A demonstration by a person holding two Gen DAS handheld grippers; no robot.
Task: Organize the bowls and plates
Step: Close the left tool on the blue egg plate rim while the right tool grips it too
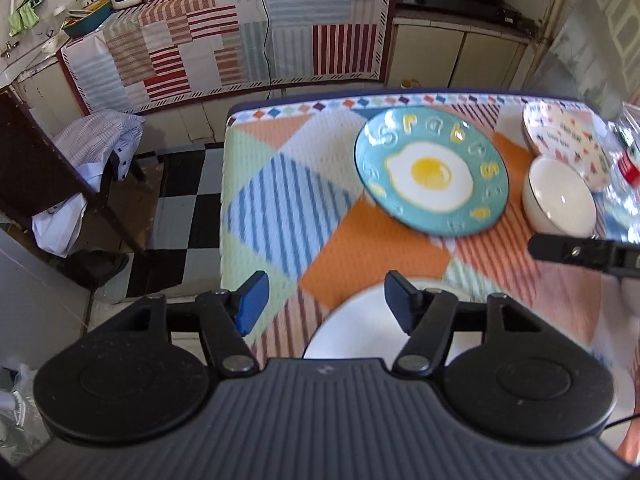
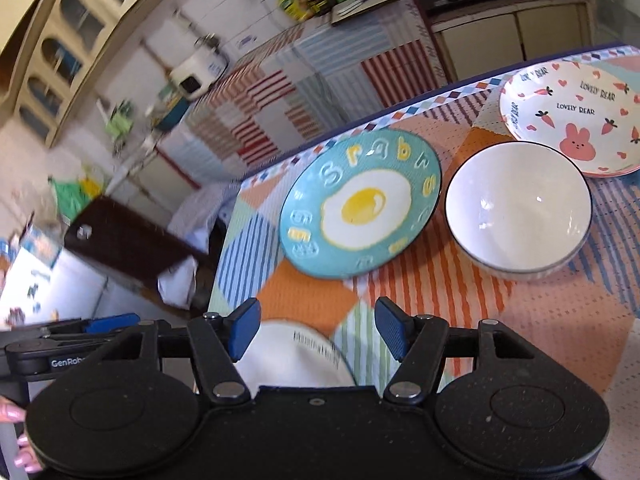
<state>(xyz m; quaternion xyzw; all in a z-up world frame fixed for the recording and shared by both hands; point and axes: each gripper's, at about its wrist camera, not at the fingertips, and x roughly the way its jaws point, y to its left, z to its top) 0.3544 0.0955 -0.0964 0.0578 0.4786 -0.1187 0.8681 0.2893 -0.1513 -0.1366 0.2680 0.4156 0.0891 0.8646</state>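
A teal plate with a fried-egg picture lies on the patterned tablecloth. Right of it stands a white bowl with a dark rim. Behind that lies a white plate with a pink rabbit and carrots. A plain white dish sits at the near edge, partly hidden under both grippers. My left gripper is open above that dish and holds nothing. My right gripper is open and empty just above it too; it also shows in the left wrist view.
The table's left edge drops to a checkered floor. A dark wooden chair with clothes stands left of the table. A counter with a striped cloth lies beyond. A clear bottle with a red label stands at the far right.
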